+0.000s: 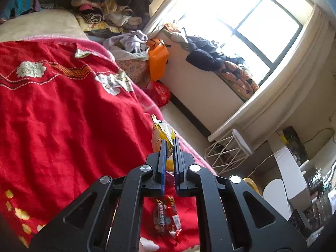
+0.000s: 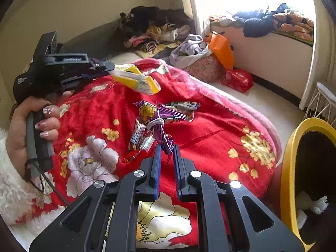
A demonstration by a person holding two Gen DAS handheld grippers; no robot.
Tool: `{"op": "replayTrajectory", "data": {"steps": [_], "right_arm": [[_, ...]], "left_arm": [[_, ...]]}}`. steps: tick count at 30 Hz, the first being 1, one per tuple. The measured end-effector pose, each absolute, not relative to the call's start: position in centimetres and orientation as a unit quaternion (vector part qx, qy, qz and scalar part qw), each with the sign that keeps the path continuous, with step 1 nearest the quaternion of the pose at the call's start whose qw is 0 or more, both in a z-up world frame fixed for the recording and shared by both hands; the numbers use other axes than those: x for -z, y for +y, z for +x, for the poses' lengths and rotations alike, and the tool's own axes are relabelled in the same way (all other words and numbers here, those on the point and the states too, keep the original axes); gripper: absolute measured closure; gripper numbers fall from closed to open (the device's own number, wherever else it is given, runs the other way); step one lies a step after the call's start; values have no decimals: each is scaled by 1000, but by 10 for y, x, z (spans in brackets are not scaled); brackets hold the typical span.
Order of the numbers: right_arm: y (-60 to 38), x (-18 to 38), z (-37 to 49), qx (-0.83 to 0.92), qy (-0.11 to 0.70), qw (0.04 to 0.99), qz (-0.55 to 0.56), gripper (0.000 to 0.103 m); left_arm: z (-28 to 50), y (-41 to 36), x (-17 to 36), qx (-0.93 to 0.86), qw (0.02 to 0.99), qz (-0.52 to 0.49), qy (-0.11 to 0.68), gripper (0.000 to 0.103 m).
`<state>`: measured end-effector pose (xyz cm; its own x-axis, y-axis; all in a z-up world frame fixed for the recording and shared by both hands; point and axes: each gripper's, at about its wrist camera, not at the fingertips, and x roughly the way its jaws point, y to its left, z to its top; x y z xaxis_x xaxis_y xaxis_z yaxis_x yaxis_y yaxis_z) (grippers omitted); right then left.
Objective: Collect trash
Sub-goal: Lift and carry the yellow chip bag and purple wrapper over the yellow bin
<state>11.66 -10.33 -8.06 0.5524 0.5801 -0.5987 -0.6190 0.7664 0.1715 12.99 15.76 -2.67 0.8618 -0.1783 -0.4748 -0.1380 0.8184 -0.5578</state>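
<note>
Left gripper (image 1: 170, 141) clamped on crinkled yellow-white plastic wrapper (image 1: 161, 134), lifted above red floral blanket (image 1: 63, 109). Right gripper (image 2: 167, 150) pinching purple foil wrapper (image 2: 161, 126) above same blanket.

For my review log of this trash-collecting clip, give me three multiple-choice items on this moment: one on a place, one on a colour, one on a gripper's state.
1. Where is the yellow bin?
A. On the windowsill
B. At the bed's edge, right of the right wrist view
C. On the pillows

2. What colour is the wrapper in the right gripper?
A. Purple
B. Green
C. White

3. What is the state of the left gripper?
A. Wide open, empty
B. Shut on a yellow wrapper
C. Shut on a sock

Answers:
1 B: its rim rises beside the red blanket.
2 A: the purple wrapper sits between its fingers.
3 B: the yellow wrapper sticks out from its closed fingers.
</note>
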Motion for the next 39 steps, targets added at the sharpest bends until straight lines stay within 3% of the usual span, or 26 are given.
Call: {"op": "replayTrajectory", "data": {"steps": [39], "right_arm": [[-233,34,116,-215,265,937,74,92]], "left_arm": [[115,12,-21,158,933,-189,264,100]]}}
